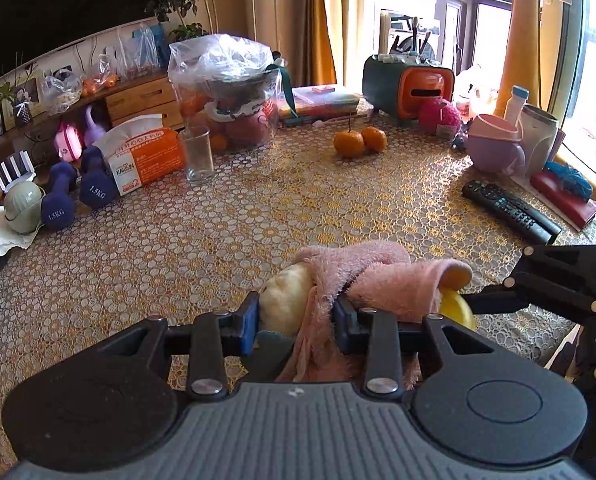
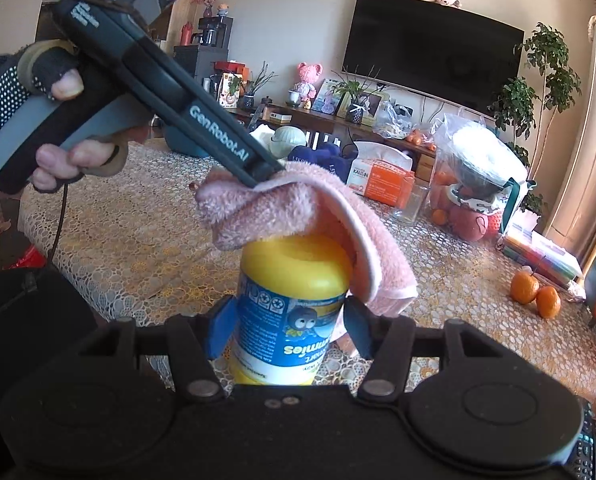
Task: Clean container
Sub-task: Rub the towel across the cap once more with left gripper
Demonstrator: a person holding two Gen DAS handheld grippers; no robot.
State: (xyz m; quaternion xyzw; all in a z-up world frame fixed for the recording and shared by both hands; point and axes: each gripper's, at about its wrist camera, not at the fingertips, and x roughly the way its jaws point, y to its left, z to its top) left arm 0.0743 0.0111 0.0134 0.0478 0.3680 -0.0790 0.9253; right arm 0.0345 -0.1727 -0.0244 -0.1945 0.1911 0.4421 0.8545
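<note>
Pink terry cloth (image 2: 298, 216) is pinched in my left gripper (image 1: 296, 314), whose blue pads (image 1: 250, 320) are drawn in on the bunched fabric. From the right camera, the cloth drapes over the top and far side of the yellow bottle (image 2: 294, 280). My right gripper (image 2: 290, 328) is clamped on that bottle, one pad against each side of its blue label. The bottle is held above the patterned tablecloth (image 1: 258, 208), near the table's front edge. My hand (image 2: 66, 160), in a fingerless glove, grips the left tool's handle. Two oranges (image 1: 358, 140) and a remote (image 1: 510, 210) lie well apart from it.
</note>
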